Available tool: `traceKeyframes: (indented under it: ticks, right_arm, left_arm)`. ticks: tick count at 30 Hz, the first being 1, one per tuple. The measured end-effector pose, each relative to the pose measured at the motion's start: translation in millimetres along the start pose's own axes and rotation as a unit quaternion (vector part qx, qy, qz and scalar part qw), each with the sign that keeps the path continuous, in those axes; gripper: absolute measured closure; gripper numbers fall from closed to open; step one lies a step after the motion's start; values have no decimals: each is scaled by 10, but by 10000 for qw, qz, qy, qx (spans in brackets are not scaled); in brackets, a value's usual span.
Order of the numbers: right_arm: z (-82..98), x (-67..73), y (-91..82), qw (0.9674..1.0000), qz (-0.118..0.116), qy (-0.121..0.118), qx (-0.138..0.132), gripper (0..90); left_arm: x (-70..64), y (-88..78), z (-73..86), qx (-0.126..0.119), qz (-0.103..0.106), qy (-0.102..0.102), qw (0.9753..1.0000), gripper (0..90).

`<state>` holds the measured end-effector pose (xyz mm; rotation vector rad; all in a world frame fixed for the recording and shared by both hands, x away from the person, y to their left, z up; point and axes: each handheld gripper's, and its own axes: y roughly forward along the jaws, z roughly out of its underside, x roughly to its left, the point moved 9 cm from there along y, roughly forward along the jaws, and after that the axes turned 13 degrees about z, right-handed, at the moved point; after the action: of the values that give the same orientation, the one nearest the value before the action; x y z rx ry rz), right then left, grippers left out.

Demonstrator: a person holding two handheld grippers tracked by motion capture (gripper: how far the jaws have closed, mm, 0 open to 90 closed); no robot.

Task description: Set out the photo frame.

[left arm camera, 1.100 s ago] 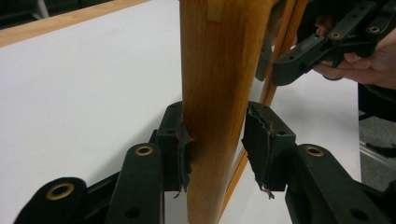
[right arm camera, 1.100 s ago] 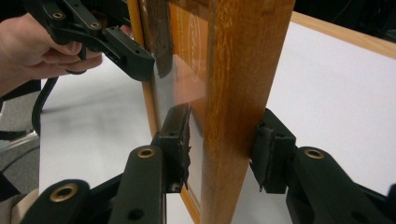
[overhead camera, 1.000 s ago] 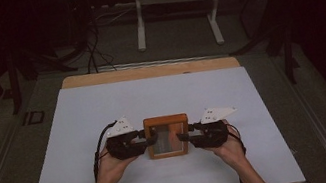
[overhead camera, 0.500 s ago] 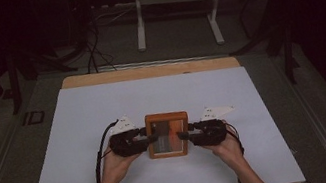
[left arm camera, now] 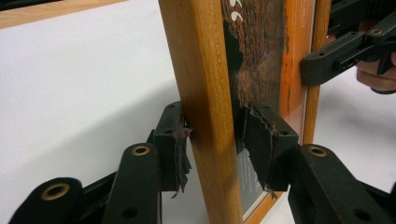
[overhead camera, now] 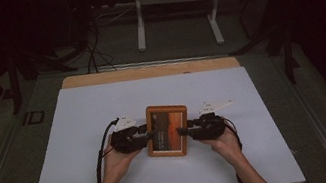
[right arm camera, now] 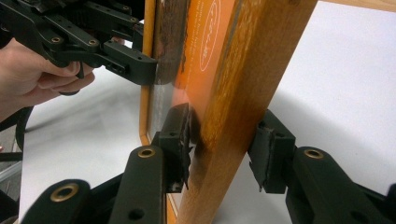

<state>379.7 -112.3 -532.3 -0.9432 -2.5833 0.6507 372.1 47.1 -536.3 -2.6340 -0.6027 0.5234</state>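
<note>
The white mat [overhead camera: 82,136] is bare on all sides of the picture frame [overhead camera: 168,130], so open passage is offered toward the far edge, the near edge and both outer sides. The frame is flanked by the left gripper [overhead camera: 145,138] and the right gripper [overhead camera: 184,131], by which the paths along its two side rails are blocked. A black cable [overhead camera: 99,161] is looped across the mat beside the left hand [overhead camera: 120,160].
</note>
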Motion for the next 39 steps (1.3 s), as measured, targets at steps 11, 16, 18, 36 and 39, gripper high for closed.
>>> traceKeyframes:
  ticks: [11, 16, 18, 36, 39]
  right_arm:
    - [-10, -38, 20, 9996, -219, -174, -47, 597]
    - [-16, -30, 24, 9996, -142, -242, -35, 586]
    - [-15, -34, 26, 9997, -133, -210, -47, 584]
    - [16, -125, -101, 9999, 71, -120, -52, 476]
    - [1, -156, -183, 9998, 113, -97, -95, 459]
  left_arm:
    - [-74, -11, 49, 61, -100, -50, 9999, 607]
    - [-73, -22, 76, 90, -90, -84, 9999, 623]
    - [-74, -22, 79, 99, -95, -82, 9999, 627]
    - [-37, -150, 102, -45, -13, -214, 9998, 542]
    - [-23, -208, 105, -105, -22, -249, 9996, 531]
